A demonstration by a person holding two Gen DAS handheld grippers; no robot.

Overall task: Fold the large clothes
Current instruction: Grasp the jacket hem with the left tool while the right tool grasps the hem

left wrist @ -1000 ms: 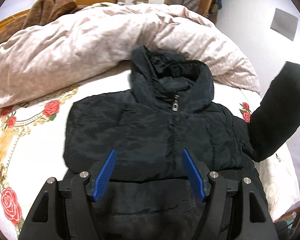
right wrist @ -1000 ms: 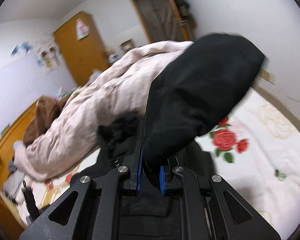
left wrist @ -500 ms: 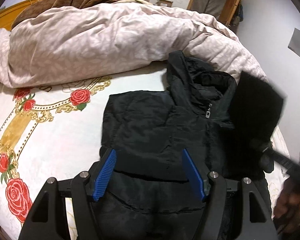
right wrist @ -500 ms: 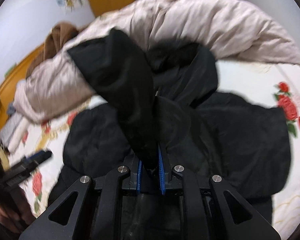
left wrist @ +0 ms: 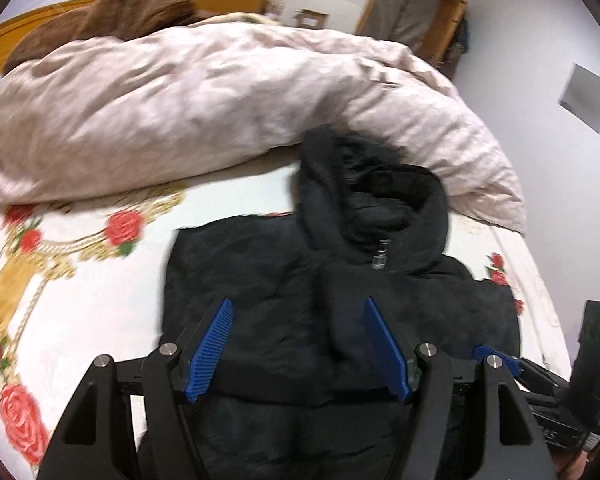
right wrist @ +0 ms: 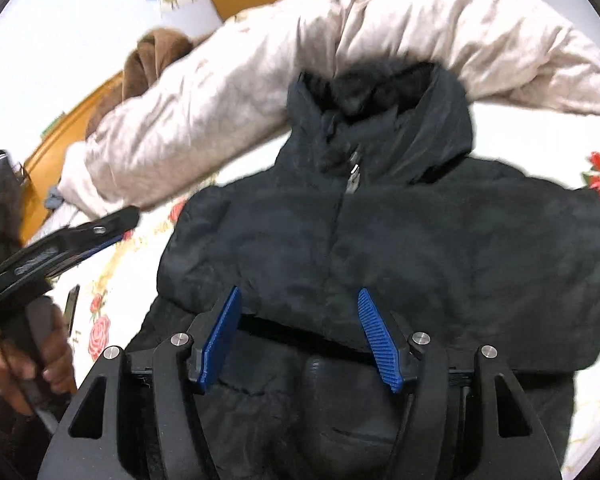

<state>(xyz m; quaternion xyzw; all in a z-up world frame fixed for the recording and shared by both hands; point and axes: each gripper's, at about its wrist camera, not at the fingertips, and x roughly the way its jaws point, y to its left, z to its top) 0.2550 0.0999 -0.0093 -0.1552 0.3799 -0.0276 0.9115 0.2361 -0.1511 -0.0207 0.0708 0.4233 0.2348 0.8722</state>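
Black padded hooded jacket (left wrist: 340, 300) lies front-up on the white rose-printed bedsheet (left wrist: 80, 300), filling the centre and lower half of both views. Shell fabric is matte, lightly quilted, softly creased. Hood (right wrist: 400, 120) points to the upper frame, its rim fuzzy like fur trim, touching the crumpled pale pink duvet (left wrist: 200, 112). Small metal zip pull (right wrist: 354, 178) sits at the collar. A sleeve is folded across the chest; its edge forms a horizontal ridge just beyond the fingertips in the right wrist view.

Left gripper (left wrist: 298, 350): black frame, ribbed blue pads (left wrist: 210, 354) spread wide, nothing between them, jacket fabric seen beyond. It also shows at the left edge of the right wrist view, held in a bare hand (right wrist: 24, 364).

Right gripper (right wrist: 300, 336): same build, jaws wide apart, empty, over the lower chest.

Brown plush blanket (left wrist: 132, 12) heaped in the upper left, behind the duvet. Orange wooden headboard (right wrist: 60, 148) at left.
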